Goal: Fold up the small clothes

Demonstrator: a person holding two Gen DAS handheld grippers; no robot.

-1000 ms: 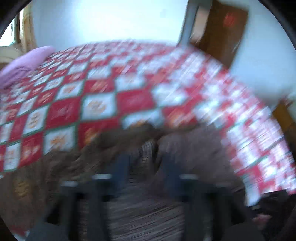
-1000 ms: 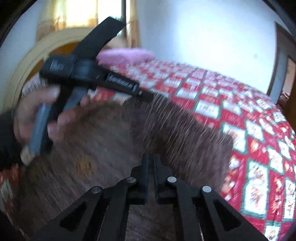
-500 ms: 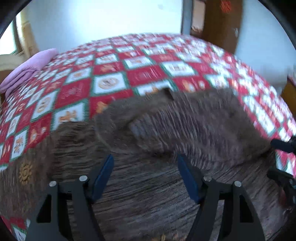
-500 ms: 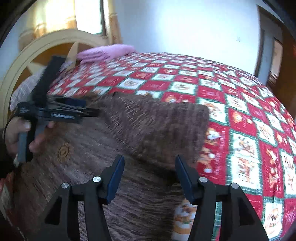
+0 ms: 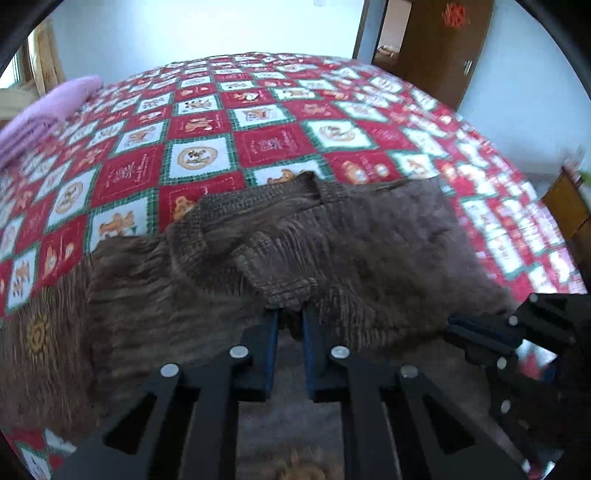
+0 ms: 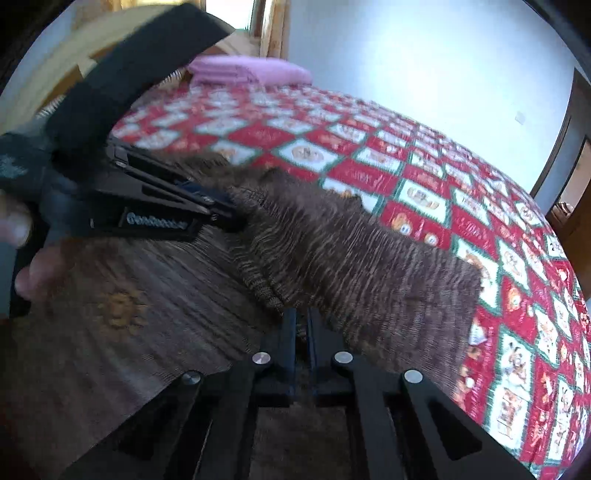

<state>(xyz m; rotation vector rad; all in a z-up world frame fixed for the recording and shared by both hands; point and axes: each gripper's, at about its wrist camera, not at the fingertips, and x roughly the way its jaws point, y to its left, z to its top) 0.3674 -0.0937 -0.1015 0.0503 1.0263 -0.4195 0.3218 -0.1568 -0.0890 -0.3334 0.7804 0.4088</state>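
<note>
Both grippers pinch brown sweater's (image 5: 369, 236) folded edge.

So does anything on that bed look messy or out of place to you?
Only the brown knitted garment itself. It lies rumpled and half folded on the red patchwork quilt, one part doubled over with a skewed edge. Both the left gripper and right gripper pinch it. The pink folded cloth looks neat.

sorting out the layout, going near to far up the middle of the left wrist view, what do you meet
left gripper, shut on the edge of the brown knit garment → the garment's folded-over part → red and white patchwork bedspread → pale wall
</note>
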